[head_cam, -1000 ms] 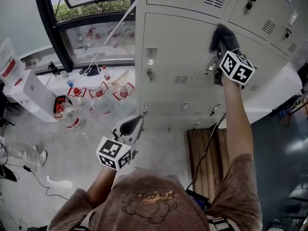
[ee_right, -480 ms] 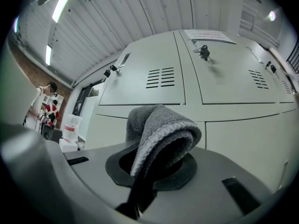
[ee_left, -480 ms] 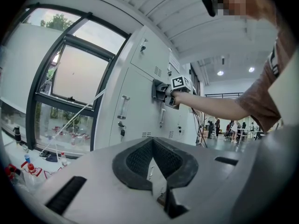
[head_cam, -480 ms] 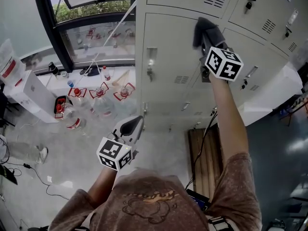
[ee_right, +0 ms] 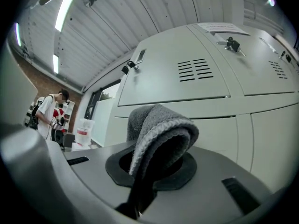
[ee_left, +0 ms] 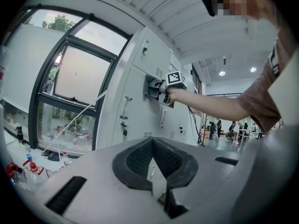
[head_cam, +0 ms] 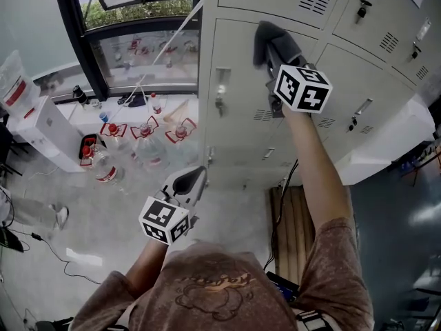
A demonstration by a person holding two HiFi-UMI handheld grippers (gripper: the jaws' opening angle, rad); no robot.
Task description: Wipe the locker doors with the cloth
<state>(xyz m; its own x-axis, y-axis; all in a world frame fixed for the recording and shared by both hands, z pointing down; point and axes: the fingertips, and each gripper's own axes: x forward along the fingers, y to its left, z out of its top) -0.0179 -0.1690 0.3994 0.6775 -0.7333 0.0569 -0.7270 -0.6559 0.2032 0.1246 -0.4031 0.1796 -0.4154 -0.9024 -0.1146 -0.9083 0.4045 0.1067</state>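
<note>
Subject: bank of grey lockers (head_cam: 241, 157), work under way on one door (head_cam: 238, 64).

1. Door: tall panel at the bank's left end, handle (head_cam: 221, 88) on its left side, vent slots low down. A window (head_cam: 138, 40) lies left of the door, and bottles (head_cam: 141, 140) stand on the floor below and left of it.

2. Right gripper (head_cam: 274, 55): raised to the door's top right corner, jaws clamped on the cloth (head_cam: 267, 38). In the right gripper view the cloth (ee_right: 161, 134) rises from between the jaws as a folded grey wad and projects ahead of them, toward the door.

3. Cloth: appears pressed flat on the door, just below its top edge and right of the handle. Its fold runs along the gripper's line.

4. Left gripper (head_cam: 193, 178): well below the door, held close to the body, jaws together with nothing between them. It is not engaged.

Assessment: wiping is in progress on this door. The cloth lies between the claw and the panel, so pressure goes straight in. Most of the door lies below and to the left of the cloth, so the next pass should run that way. The right hand is much the nearer.
</note>
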